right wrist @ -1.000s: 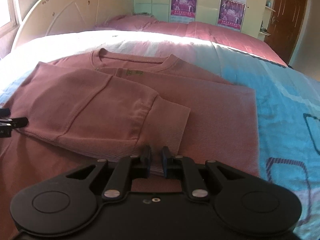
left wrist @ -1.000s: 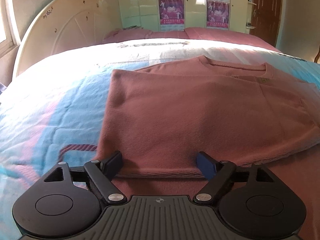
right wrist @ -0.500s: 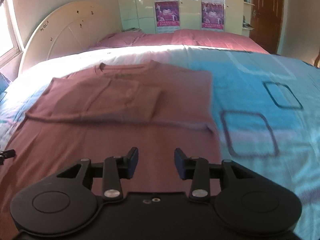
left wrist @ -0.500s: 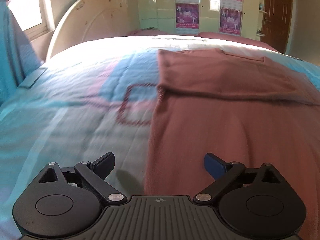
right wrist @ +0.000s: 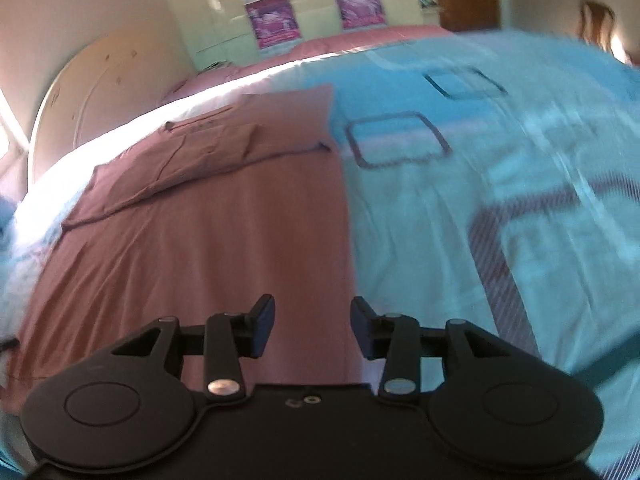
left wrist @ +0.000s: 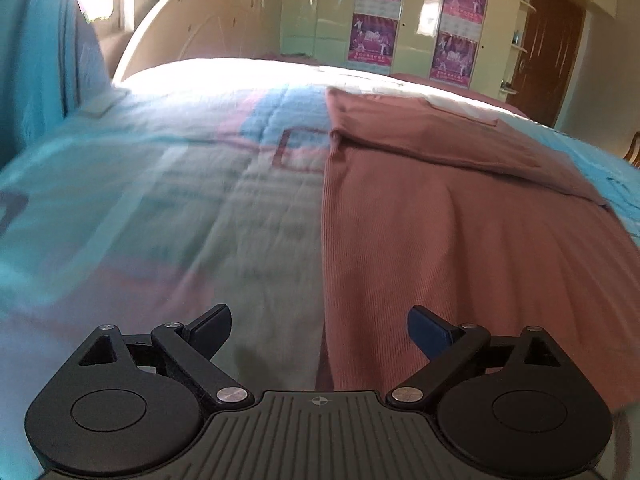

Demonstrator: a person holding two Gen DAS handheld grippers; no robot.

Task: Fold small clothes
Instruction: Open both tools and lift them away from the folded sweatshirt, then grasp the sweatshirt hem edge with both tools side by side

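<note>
- A pink sweater [left wrist: 460, 220] lies flat on the bed [left wrist: 160, 200], its sleeves folded across the chest near the collar end, on a blue and pink quilt.
- The left gripper [left wrist: 320, 328] hangs over the sweater's left edge, fingers [left wrist: 428, 330] spread wide, nothing between them.
- The right gripper [right wrist: 312, 326] hangs over the sweater's right edge; its jaws are opening, about half apart, holding nothing.
- A cream headboard [left wrist: 192, 20] stands beyond.

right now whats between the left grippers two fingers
In the left wrist view, the left gripper stands open over the pink shirt's side edge, with blue quilt beside it; nothing is gripped.
</note>
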